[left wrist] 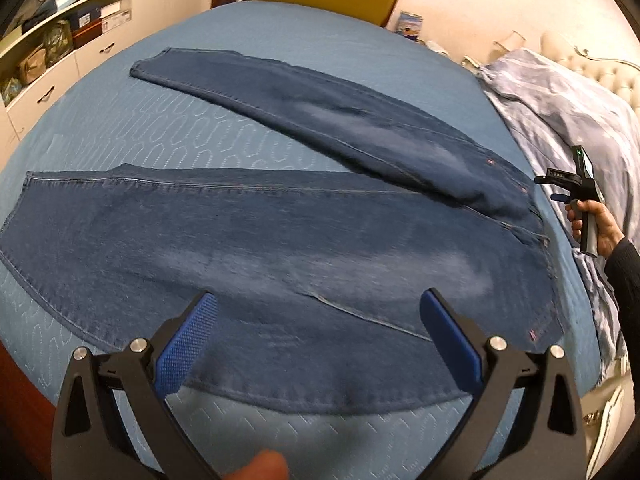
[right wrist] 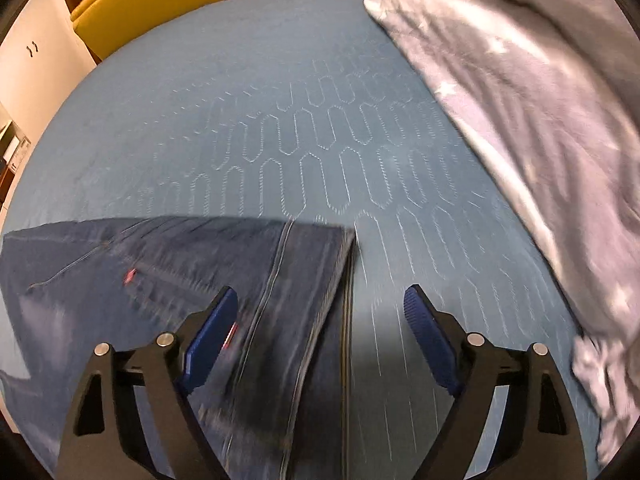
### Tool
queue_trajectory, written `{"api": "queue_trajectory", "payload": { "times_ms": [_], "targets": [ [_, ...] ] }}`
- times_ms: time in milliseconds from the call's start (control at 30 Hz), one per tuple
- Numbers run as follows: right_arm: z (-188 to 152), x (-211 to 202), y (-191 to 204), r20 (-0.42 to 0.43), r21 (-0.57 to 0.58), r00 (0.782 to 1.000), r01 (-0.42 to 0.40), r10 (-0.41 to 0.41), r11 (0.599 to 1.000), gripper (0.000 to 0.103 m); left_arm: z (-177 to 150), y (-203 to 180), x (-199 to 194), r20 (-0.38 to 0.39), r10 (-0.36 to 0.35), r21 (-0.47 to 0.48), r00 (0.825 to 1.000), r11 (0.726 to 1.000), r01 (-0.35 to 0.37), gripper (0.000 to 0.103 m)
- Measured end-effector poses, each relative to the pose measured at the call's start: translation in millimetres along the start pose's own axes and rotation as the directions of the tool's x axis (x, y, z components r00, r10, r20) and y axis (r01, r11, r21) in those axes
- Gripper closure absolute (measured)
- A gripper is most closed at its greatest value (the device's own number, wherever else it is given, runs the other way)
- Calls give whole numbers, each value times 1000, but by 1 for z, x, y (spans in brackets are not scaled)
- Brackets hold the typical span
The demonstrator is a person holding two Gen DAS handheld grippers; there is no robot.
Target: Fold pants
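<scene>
Left wrist view: jeans (left wrist: 280, 240) lie flat on the blue quilted bedspread (left wrist: 240, 148) with legs spread in a V, left gripper (left wrist: 318, 332) wide apart over the near leg and holding nothing, with the hand-held right gripper (left wrist: 568, 184) just off the waistband end, beside the grey duvet (left wrist: 560, 100). Right wrist view: right gripper (right wrist: 320, 320) gaping and empty above the jeans' waistband edge (right wrist: 344, 264), bedspread beyond it, duvet on the far side from the jeans.
</scene>
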State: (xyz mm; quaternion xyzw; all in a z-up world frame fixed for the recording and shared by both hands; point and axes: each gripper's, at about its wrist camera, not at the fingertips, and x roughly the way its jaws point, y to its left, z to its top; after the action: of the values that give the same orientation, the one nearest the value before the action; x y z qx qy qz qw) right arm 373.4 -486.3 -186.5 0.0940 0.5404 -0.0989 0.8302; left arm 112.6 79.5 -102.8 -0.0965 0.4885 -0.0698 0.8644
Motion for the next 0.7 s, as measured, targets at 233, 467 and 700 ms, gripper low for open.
{"api": "queue_trajectory", "payload": {
  "times_ms": [233,467,700],
  "targets": [
    [17,38,4,-12,-72,999,-51,50,996,58,23,16,16,-11,-12,-9,1000,1000,12,2],
    [-1,-35,19,113,-174,982,-130,151,976,88,81,40,45,-22,-151,-141,988,979,146,13],
    [-76,-173,31,218,-271,917,-272,334,924,88,152,92,82,40,-306,-377,951,877,298,32]
  ]
}}
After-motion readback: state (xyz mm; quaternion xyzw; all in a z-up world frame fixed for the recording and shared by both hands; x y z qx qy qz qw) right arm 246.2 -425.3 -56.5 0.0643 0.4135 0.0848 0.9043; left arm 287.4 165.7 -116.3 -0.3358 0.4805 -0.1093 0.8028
